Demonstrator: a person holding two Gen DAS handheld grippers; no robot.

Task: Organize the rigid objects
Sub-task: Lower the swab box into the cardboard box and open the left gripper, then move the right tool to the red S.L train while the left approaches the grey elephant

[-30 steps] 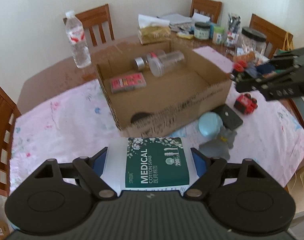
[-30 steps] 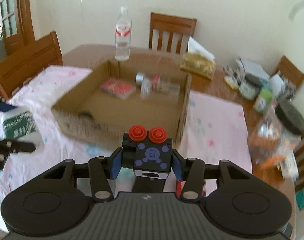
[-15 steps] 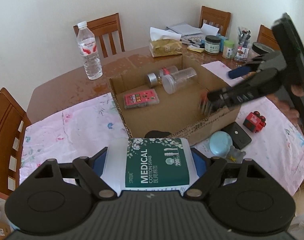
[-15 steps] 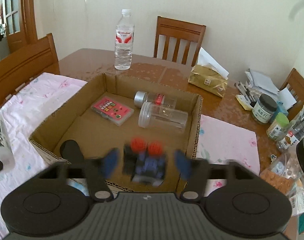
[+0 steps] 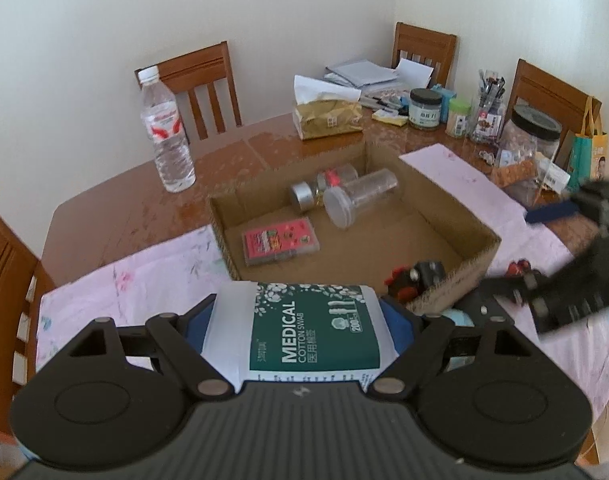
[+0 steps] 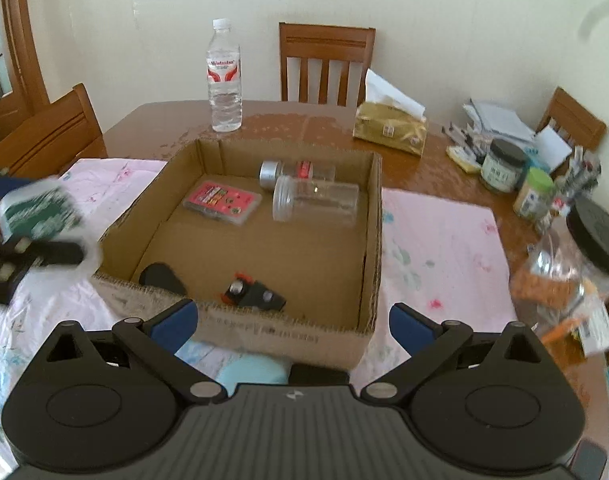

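Observation:
An open cardboard box sits mid-table. It holds a pink card case, two clear jars on their sides and a black-and-red toy robot lying near the front wall. My right gripper is open and empty just in front of the box. My left gripper is shut on a white cotton swab box with a green label, held near the box's front left corner. It also shows in the right wrist view.
A water bottle stands behind the box. A gold tissue pack, jars and pens crowd the back right. A pale blue round object and a black flat item lie in front of the box. Wooden chairs ring the table.
My right gripper opened and let go of the toy robot, which now lies in the box; the gripper drew back. My left gripper kept its hold on the swab box.

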